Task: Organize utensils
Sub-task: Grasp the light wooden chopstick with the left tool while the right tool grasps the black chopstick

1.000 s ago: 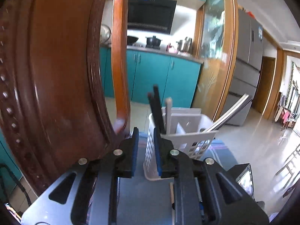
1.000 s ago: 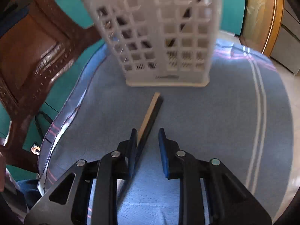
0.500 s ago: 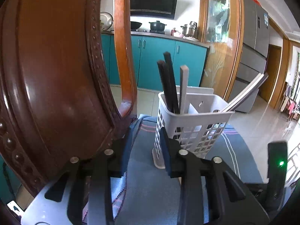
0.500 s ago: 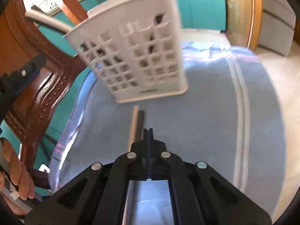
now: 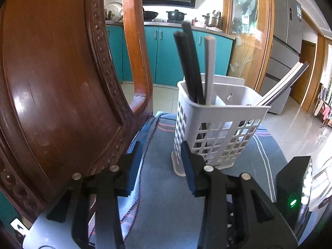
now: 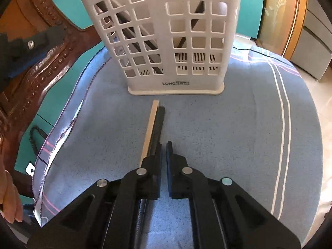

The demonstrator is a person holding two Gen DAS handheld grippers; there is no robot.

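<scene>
Since a second ago the left tongs point(image 5: 160, 147) had dipped toward the cloth point(image 6: 228, 134) and their jaws were opening, with nothing between them. The right tongs point(image 6: 164, 145) had been apart back then. Now they were almost closed, and they held nothing.

Two sticks point(image 6: 154, 124), one pale and one black, lay flat on the cloth side by side, just in front of the basket point(image 6: 176, 41). They ran under the left finger of the right tongs, not into the gap. So the squeeze looked like a miss.

Lifting from here would likely leave both sticks behind. If the tongs pushed down or slid sideways to try again, the finger could roll the sticks apart or nudge them toward the cloth's edge. Grabbing only one would leave the pair split.

The basket was tall and light, and it stood on soft cloth. The long sticks inside point(image 5: 189, 62) leaned out at the top. A bump from the left tongs, which were just beside its corner, could tip it. The wooden chair point(image 5: 51, 83) was close on the other side, so there was little room to swing.
</scene>
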